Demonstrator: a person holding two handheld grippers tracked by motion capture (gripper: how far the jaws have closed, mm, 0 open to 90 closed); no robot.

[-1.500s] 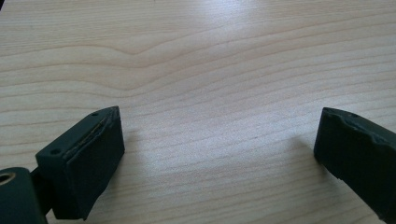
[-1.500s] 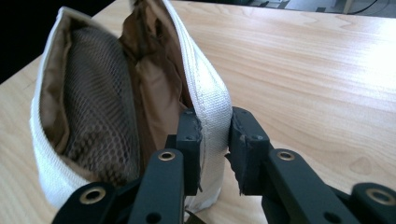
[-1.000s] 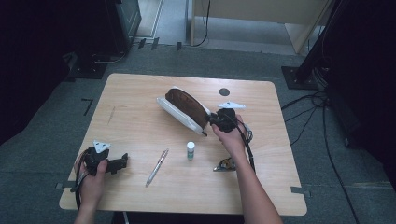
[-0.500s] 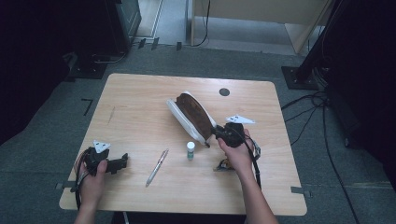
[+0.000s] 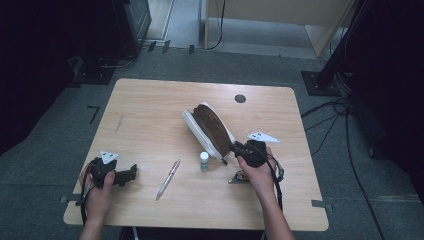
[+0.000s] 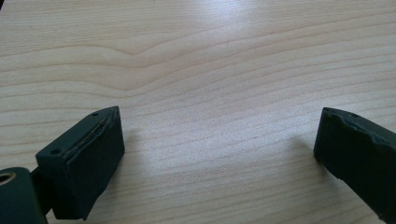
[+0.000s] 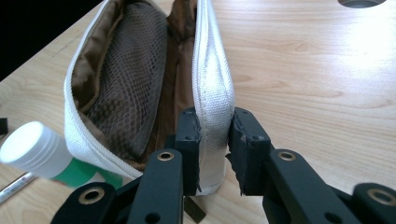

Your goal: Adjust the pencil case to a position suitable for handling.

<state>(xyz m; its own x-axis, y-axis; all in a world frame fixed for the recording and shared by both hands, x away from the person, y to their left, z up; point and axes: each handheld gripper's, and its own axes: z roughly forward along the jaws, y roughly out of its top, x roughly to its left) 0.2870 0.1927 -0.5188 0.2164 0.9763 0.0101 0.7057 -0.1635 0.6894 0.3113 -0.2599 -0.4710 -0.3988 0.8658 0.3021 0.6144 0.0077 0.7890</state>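
1. Left gripper: it rests at the near left corner of the wooden table, held in the person's left hand. In the left gripper view its jaws stand spread wide over bare wood, with nothing between them.
2. Pen: it lies flat on the table, right of the left gripper and well apart from it, slanting away from the near edge.
3. Small white-capped bottle: it stands upright just beside the near end of the pouch. In the right gripper view its white cap and green body sit at lower left.
4. White pencil pouch: it lies near the table's middle, unzipped, with its brown mesh lining exposed.
5. Right gripper: held in the right hand, its jaws pinch the pouch's white wall at the near end.
6. Small metal item: it lies beside the right hand; its kind cannot be told.
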